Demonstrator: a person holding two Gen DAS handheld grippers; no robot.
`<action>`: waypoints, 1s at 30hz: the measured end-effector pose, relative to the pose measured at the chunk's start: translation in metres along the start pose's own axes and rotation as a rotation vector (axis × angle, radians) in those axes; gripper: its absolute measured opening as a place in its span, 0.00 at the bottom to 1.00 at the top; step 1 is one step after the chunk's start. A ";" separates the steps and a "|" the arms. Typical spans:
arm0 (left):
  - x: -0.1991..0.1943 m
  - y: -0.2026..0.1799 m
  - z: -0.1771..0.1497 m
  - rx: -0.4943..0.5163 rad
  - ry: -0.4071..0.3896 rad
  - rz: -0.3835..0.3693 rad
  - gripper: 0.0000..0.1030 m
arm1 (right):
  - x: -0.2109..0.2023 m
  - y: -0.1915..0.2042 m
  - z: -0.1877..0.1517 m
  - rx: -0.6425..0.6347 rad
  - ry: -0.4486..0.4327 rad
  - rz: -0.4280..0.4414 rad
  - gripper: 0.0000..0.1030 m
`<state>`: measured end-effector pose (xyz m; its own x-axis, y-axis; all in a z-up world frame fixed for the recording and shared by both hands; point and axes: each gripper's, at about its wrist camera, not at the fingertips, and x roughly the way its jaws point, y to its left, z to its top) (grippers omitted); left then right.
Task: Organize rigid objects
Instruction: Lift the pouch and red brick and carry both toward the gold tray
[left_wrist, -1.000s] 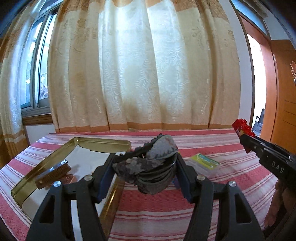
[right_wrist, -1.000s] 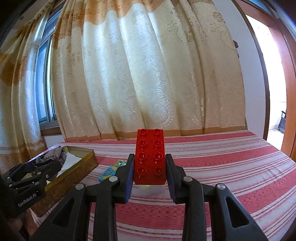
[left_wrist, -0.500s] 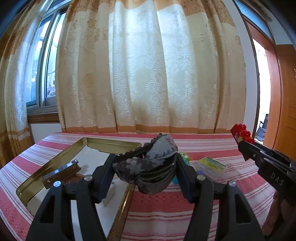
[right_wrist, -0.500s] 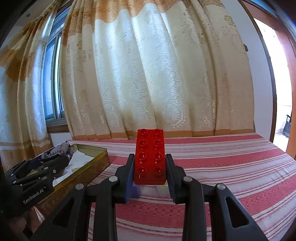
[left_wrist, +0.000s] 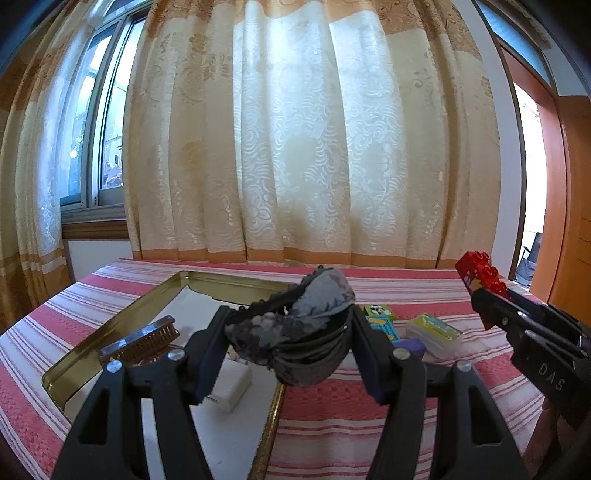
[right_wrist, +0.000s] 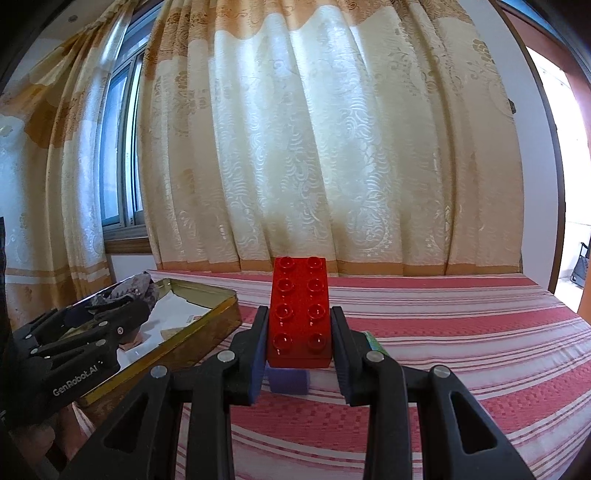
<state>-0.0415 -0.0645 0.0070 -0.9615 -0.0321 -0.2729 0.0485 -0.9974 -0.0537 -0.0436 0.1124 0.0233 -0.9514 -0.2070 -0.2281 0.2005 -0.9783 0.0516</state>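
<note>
My right tongs are clenched on a red building brick, studs facing up, its long axis running straight ahead along the fingers toward the curtain; it hangs above the striped bed, with a small purple block lying just under it. My left tongs grasp a grey, lumpy hair clip crosswise, its long axis spanning from one pad to the other, held over the near right edge of the gold tin tray. Inside the tray lie a brush and a white block.
</note>
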 end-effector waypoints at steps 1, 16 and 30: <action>0.000 0.001 0.000 -0.001 -0.001 0.001 0.60 | 0.000 0.002 0.000 -0.002 0.000 0.003 0.33; -0.001 0.014 0.000 -0.009 0.004 0.018 0.60 | 0.004 0.024 -0.001 -0.027 0.005 0.044 0.33; -0.002 0.031 -0.001 -0.023 0.003 0.040 0.60 | 0.008 0.043 -0.002 -0.053 0.008 0.076 0.33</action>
<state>-0.0376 -0.0951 0.0052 -0.9580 -0.0717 -0.2778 0.0932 -0.9935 -0.0649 -0.0418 0.0683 0.0218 -0.9309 -0.2808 -0.2337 0.2846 -0.9585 0.0180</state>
